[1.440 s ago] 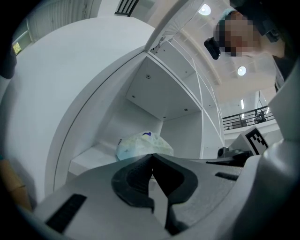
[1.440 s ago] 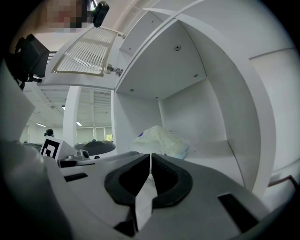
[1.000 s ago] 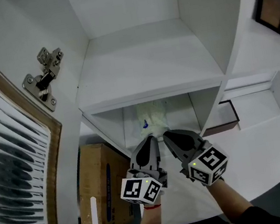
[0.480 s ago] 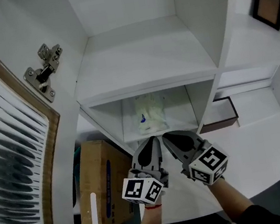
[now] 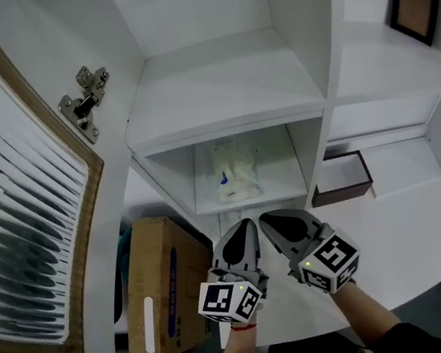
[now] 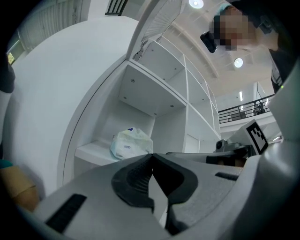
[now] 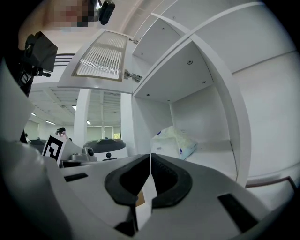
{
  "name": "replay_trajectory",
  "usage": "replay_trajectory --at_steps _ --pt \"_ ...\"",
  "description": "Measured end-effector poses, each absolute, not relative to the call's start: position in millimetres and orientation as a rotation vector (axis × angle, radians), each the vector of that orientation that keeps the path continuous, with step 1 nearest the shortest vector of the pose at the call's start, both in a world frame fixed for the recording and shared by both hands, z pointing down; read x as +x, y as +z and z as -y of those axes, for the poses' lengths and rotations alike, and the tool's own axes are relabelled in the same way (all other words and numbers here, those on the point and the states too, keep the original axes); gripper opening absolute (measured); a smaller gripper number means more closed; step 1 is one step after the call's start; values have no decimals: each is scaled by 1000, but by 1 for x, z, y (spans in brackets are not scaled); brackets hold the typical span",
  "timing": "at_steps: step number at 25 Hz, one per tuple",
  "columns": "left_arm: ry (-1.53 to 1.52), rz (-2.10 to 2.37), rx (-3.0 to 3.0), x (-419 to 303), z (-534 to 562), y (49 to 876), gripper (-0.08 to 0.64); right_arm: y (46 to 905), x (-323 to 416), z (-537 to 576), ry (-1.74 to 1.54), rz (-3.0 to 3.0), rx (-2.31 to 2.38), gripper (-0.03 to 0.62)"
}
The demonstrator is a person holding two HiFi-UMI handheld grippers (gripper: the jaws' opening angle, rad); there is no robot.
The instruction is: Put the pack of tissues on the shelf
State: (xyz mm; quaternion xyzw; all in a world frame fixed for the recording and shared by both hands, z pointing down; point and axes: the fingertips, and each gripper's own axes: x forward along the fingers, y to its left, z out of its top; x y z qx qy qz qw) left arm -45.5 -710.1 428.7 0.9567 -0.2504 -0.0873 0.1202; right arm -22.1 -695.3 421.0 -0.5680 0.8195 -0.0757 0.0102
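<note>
While the pack of tissues lies on the shelf at frame centre, left claw and right claw sit clenched and empty below it; a forward nudge could displace the pack.

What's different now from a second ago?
The left gripper and right gripper drew back a little from the shelf, both shut and empty. The tissues stayed lying on the shelf; nothing was grabbed or let go.
</note>
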Motion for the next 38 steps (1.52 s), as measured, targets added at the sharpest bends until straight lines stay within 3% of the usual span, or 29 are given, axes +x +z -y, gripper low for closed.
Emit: replay_trajectory --at_steps 38 --pt "-197 747 2838 -77 657 402 6 388 -33 627 -185 -2614 -1735 5"
